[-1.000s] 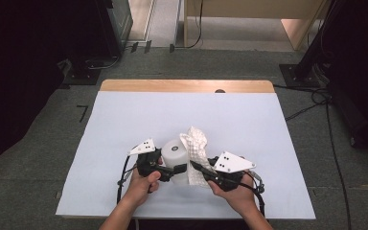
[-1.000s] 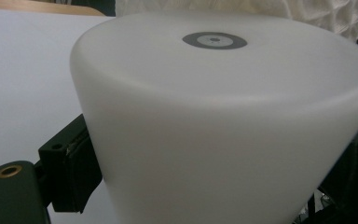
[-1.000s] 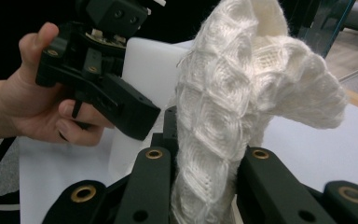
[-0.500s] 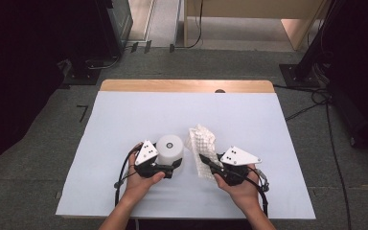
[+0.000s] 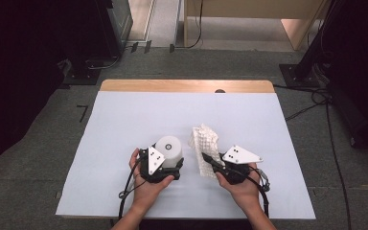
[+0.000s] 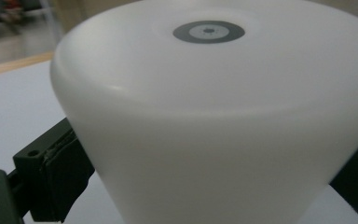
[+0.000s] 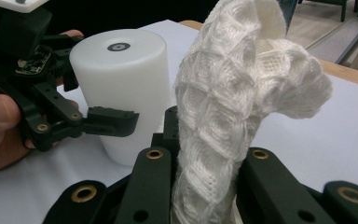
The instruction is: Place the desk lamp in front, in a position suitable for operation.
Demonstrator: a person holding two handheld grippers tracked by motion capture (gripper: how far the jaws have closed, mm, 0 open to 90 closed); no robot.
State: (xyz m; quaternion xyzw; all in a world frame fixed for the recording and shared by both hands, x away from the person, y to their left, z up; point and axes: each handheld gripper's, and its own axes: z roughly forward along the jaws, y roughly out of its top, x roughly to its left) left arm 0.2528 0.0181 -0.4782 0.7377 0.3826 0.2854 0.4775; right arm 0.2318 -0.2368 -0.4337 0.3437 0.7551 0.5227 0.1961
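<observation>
At lower centre-left the left gripper (image 5: pixel 168 165) is clamping a white cup (image 5: pixel 168 151) upside down on the table, while just right the right gripper (image 5: pixel 211 162) is pinching a white cloth (image 5: pixel 205 143), apparently not yet wiping.

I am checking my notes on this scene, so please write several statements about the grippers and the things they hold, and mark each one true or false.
1. The left gripper is closed on the white cylinder. True.
2. The right gripper holds a blue sponge. False: it is shut on a white knitted cloth.
3. The white cylinder lies on its side. False: it stands upright, its ring-marked top facing up.
4. The cloth and the cylinder are side by side above the white table cover. True.
5. The cloth is spread flat on the table. False: it rises bunched from the jaws.
</observation>
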